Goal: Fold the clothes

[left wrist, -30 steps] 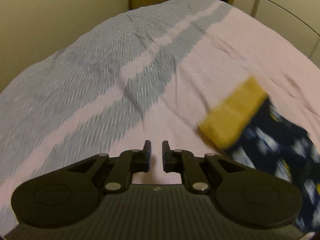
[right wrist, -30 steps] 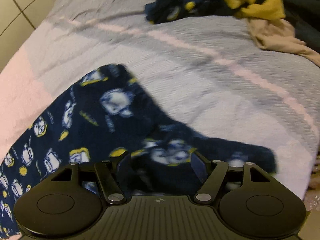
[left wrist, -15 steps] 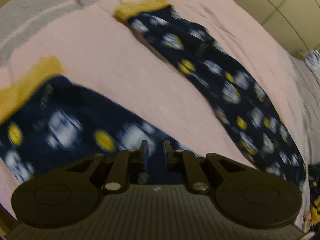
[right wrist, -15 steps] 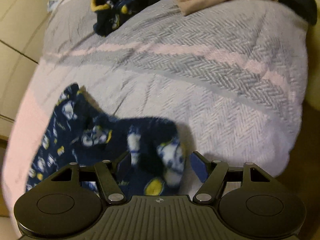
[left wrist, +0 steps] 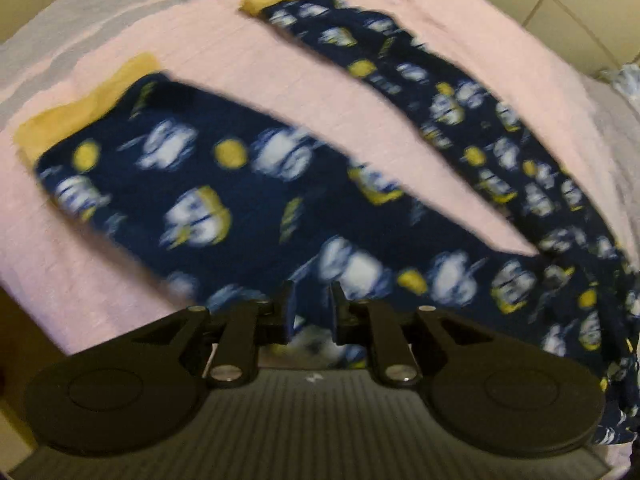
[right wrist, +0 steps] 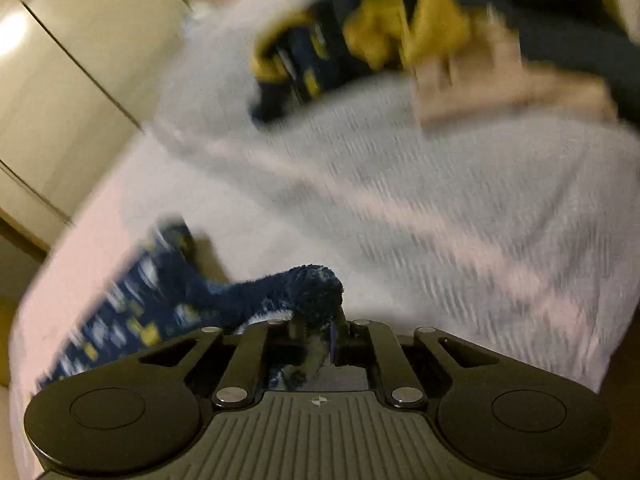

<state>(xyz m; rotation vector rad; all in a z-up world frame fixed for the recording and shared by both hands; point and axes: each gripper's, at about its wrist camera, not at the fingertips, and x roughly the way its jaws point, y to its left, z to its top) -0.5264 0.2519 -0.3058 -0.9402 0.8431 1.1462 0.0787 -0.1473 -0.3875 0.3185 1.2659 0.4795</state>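
Observation:
Navy fleece pajama pants (left wrist: 248, 200) with a white and yellow print and yellow cuffs lie spread on the pink and grey blanket (left wrist: 248, 64), legs apart in a V. My left gripper (left wrist: 311, 304) hovers over the near leg, its jaws a narrow gap apart with nothing gripped. In the right wrist view, my right gripper (right wrist: 318, 326) is shut on a bunched edge of the pants (right wrist: 304, 288), lifted off the blanket; the rest of the garment (right wrist: 132, 312) trails down to the left.
A heap of other clothes lies at the far side of the bed in the right wrist view: a navy and yellow garment (right wrist: 360, 32) and a beige one (right wrist: 500, 88). Pale cupboard doors (right wrist: 68, 92) stand to the left. The bed edge drops off at right.
My left gripper has swung from bare blanket to over the pants leg. My right gripper has closed from open onto the pants edge and lifted it.

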